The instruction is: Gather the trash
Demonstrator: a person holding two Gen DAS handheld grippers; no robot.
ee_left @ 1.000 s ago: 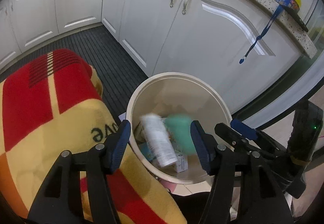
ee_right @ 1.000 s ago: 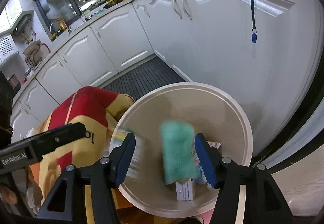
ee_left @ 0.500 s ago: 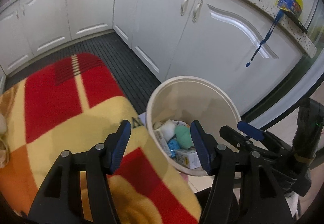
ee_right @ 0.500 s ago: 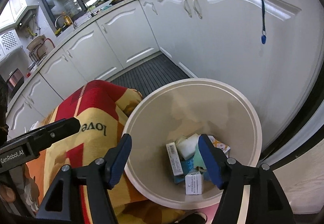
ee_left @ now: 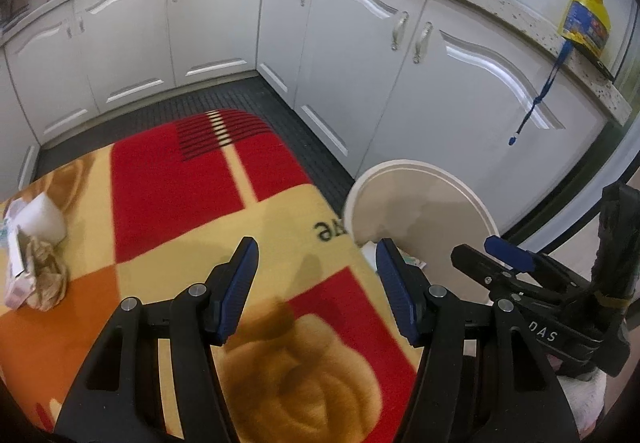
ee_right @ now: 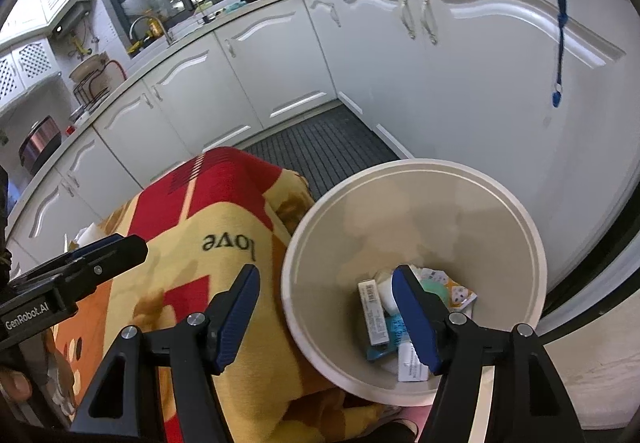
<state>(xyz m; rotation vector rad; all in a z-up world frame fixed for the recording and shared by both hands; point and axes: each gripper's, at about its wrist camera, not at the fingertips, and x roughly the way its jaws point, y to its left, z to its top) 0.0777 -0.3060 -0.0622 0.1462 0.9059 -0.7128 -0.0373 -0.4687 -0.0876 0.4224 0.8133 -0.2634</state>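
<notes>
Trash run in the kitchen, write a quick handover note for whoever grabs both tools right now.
Left tool: open, nothing held, over the blanket.
Right tool: open after just widening, nothing between the pads, at the near rim of the bin.
Done: boxes and wrappers lie in the bottom of the bin, among them a white and grey box.
Left: a small pile at the blanket's far left edge, namely a white block, crumpled brown paper and a flat packet. Take those to the bin next.
</notes>
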